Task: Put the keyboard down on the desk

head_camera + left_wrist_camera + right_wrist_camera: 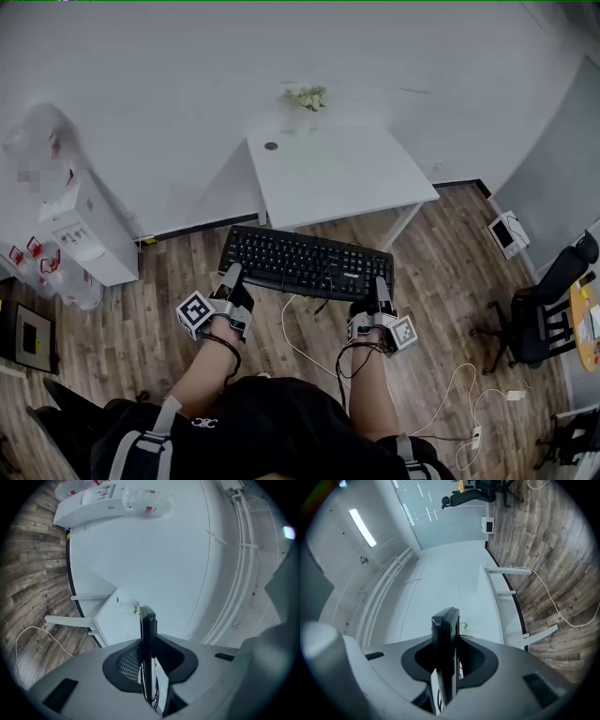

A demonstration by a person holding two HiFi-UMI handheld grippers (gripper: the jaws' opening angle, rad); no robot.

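A black keyboard [309, 262] hangs level in the air above the wooden floor, just in front of the white desk [337, 173]. My left gripper [230, 277] is shut on the keyboard's near left edge. My right gripper [382, 286] is shut on its near right edge. In the left gripper view the keyboard [148, 634] shows edge-on between the jaws of the gripper [149, 663], with the desk [112, 616] beyond. In the right gripper view the keyboard [446, 639] again stands edge-on in the gripper [446, 667], and the desk [490, 606] lies ahead. Its cable [292, 333] trails down to the floor.
A small green sprig [307, 97] lies at the desk's far edge. A white cabinet [89, 234] stands to the left. A black office chair [548, 309] and a white device [509, 232] are on the floor at the right. Loose white cables [469, 389] run by my feet.
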